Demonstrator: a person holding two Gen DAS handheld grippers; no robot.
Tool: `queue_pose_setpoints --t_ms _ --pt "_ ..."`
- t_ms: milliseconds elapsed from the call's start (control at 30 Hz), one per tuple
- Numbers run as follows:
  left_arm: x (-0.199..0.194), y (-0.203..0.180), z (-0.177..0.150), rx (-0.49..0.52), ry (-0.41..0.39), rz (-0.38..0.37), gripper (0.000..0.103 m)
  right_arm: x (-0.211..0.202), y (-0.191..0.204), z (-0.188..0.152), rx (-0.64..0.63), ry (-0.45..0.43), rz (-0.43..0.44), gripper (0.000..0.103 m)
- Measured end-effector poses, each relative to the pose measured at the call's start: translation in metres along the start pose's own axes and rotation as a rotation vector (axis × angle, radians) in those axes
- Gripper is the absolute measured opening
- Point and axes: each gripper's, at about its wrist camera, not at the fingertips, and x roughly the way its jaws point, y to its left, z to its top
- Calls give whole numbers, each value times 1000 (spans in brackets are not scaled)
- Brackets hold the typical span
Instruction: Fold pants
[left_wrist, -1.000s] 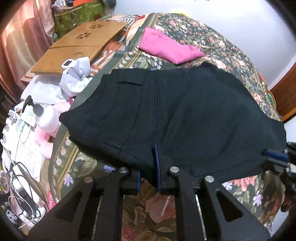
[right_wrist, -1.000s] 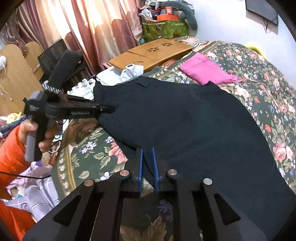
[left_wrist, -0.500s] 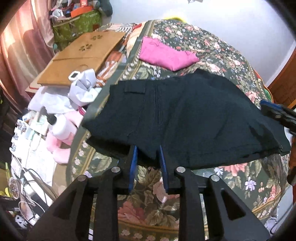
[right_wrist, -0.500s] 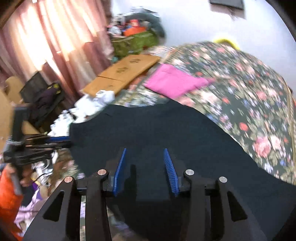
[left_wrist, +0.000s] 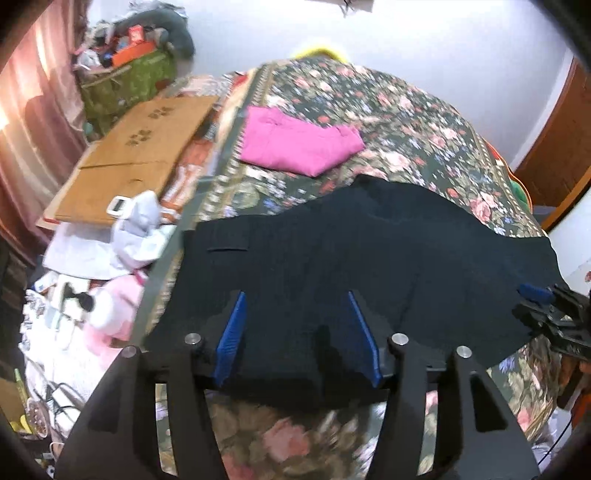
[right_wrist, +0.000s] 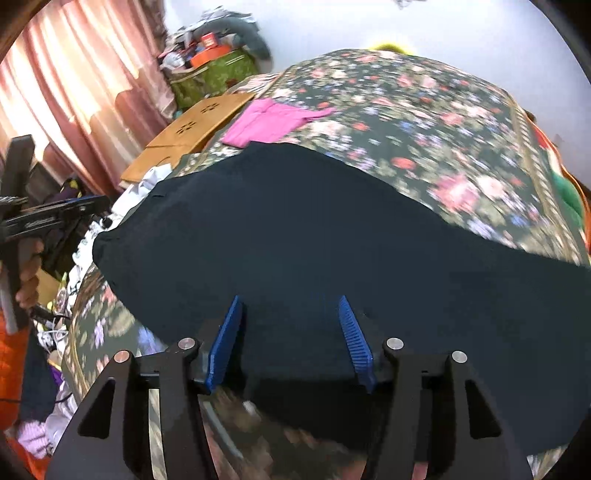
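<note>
One black pants (one pink garment).

Beyond the jaws, bare floral bedspread lies open past the black pants, blocked only by folded pink cloth far left.

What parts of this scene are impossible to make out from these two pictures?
- Black pants: near hem hidden behind the left gripper, left wrist view.
- Pants' far right end: cut off by the frame edge, right wrist view.
- Floral bedspread: pattern motion-blurred there.
- Bedside clutter: too small and blurred.
</note>
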Motion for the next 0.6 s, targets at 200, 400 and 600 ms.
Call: queue_pose_setpoints --t_ms 200,400,600 --pt "44 -43 5 95 100 -35 57 -32 -31 -21 90 -35 -90 52" --pt "51 -95 7 226 99 -27 57 -77 -69 -52 253 -125 -188 55" --pt "56 -142 11 322 122 -78 57 -114 -115 -97 510 -220 -229 60"
